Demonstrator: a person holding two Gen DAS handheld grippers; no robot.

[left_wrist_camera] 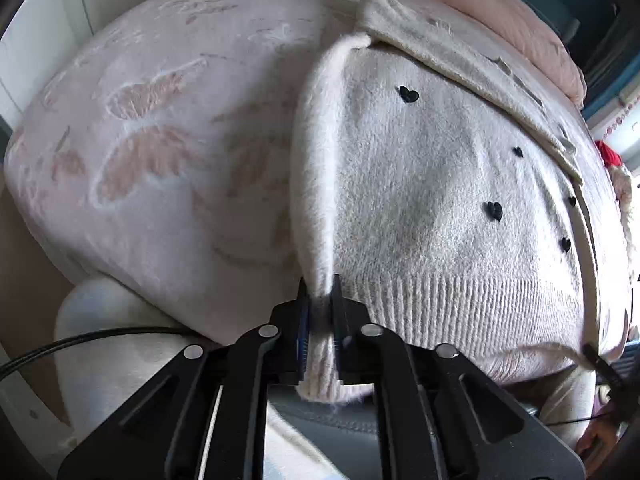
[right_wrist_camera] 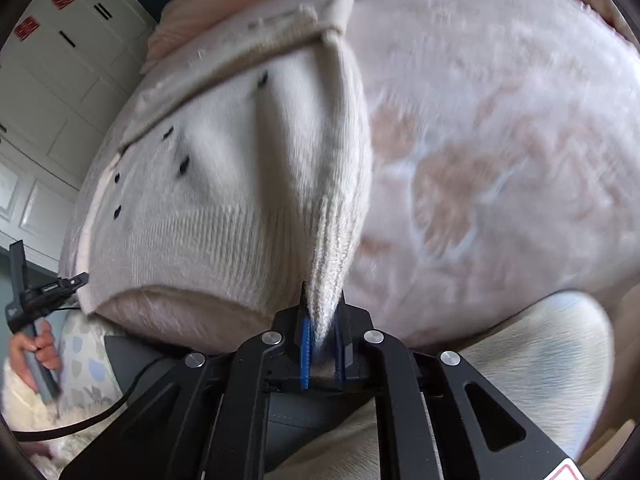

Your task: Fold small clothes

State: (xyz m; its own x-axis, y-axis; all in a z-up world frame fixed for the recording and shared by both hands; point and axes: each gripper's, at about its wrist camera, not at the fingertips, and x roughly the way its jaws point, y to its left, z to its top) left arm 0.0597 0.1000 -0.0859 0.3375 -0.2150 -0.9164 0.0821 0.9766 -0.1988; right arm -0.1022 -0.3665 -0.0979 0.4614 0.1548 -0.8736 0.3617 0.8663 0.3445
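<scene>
A small white fuzzy sweater [left_wrist_camera: 420,184] with black heart dots lies on a pale pink blanket [left_wrist_camera: 160,120], its ribbed hem toward me. My left gripper [left_wrist_camera: 320,292] is shut on the sweater's left edge at the hem corner, where the fabric stands up in a fold. In the right wrist view the sweater [right_wrist_camera: 224,184] fills the left half, and my right gripper [right_wrist_camera: 322,296] is shut on its right hem corner, pulling up a ribbed fold. The other gripper [right_wrist_camera: 44,292] shows at the far left, by the sweater's opposite corner.
The blanket [right_wrist_camera: 500,140] with faded leaf prints covers a rounded cushion. White cabinets [right_wrist_camera: 60,60] stand behind at the left. A pink folded cloth [left_wrist_camera: 500,12] lies past the sweater's collar. Cables trail near both grippers.
</scene>
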